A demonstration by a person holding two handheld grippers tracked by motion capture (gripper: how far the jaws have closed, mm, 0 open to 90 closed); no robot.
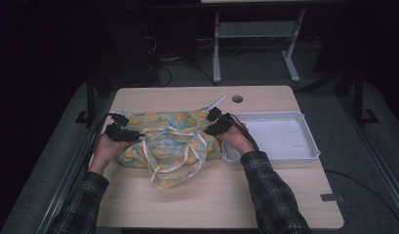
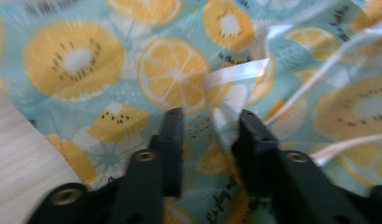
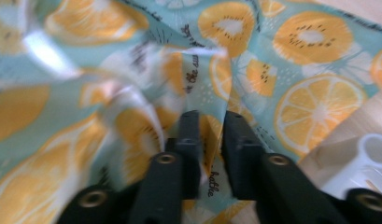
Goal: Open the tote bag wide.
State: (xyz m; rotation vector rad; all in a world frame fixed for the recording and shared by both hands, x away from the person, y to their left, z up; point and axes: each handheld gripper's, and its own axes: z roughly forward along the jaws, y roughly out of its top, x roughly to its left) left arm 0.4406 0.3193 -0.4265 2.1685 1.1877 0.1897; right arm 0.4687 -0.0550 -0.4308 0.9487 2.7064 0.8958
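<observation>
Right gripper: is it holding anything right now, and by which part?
Yes. The right gripper pinches a raised fold of the fruit-print cloth between its jaws, at the cloth's right edge beside the white tray.

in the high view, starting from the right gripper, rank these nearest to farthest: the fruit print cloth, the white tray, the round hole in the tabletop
1. Fruit print cloth: right at the right gripper, on its left.
2. White tray: beside it on the right, its near corner by the hand.
3. Round hole: farther back, near the table's far edge.

Soft printed cloth (image 1: pixel 172 141) with glossy ribbon trim, matt wood-grain table (image 1: pixel 211 195), smooth plastic tray (image 1: pixel 304 151)
</observation>
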